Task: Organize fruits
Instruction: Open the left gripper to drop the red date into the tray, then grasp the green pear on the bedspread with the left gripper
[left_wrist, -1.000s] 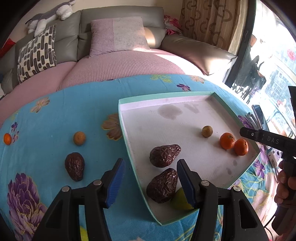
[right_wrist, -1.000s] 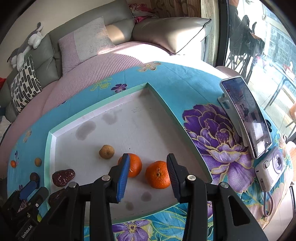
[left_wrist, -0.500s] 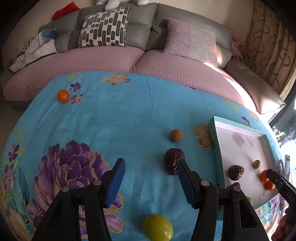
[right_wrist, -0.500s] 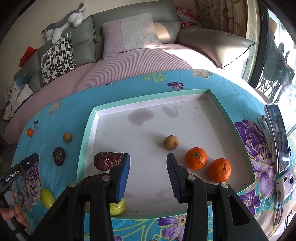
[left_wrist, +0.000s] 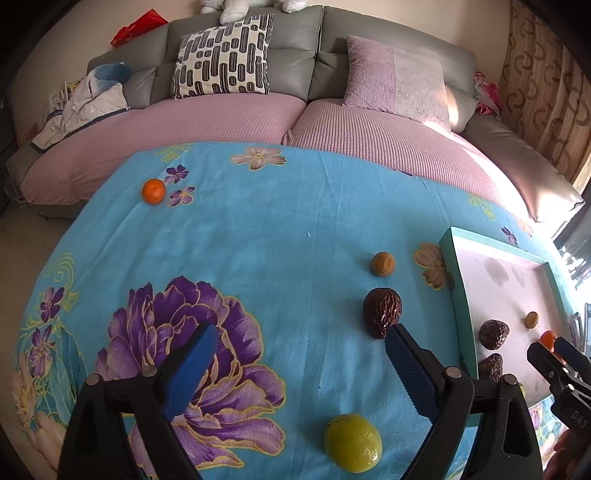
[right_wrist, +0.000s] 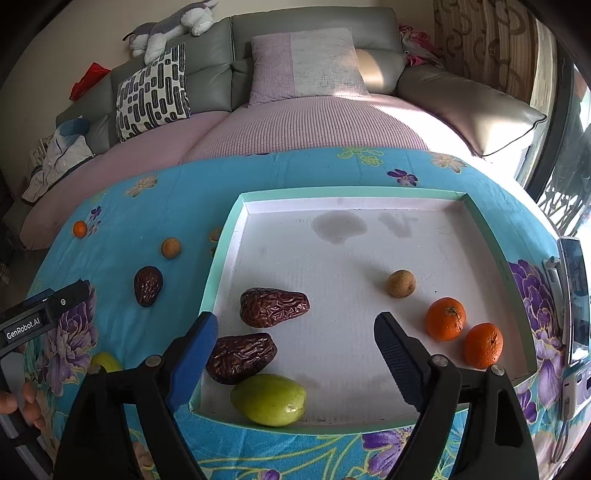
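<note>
Setting: a table under a turquoise floral cloth (left_wrist: 258, 240), with a grey sofa (left_wrist: 314, 55) behind it at 12 o'clock.
Left gripper (left_wrist: 299, 354): hangs over the cloth, fingers wide apart, holding nothing. The tip of its right finger lies right next to a dark wrinkled date (left_wrist: 381, 311) on the cloth.
Right gripper (right_wrist: 295, 334): hangs over the near side of the tray, fingers wide apart, holding nothing.
Tray (right_wrist: 347, 192): shallow, white floor, mint-green rim, lying on the cloth; in the left wrist view it sits at 3 o'clock.
Fruit inside the tray: two wrinkled dates (right_wrist: 274, 306) lie on the left side, one behind the other, and a green fruit (right_wrist: 269, 400) lies at the near edge, touching the nearer date. A small brown longan (right_wrist: 400, 283) sits right of centre. Two oranges (right_wrist: 445, 318) lie close together near the right rim.
Fruit loose on the cloth: in the left wrist view, a yellow-green fruit (left_wrist: 352, 446) at 6 o'clock, a small tan round fruit (left_wrist: 383, 263) just beyond the date, and a small orange (left_wrist: 153, 191) well apart at 10 o'clock.
Other things: a phone (right_wrist: 574, 302) on a stand to the right of the tray.
</note>
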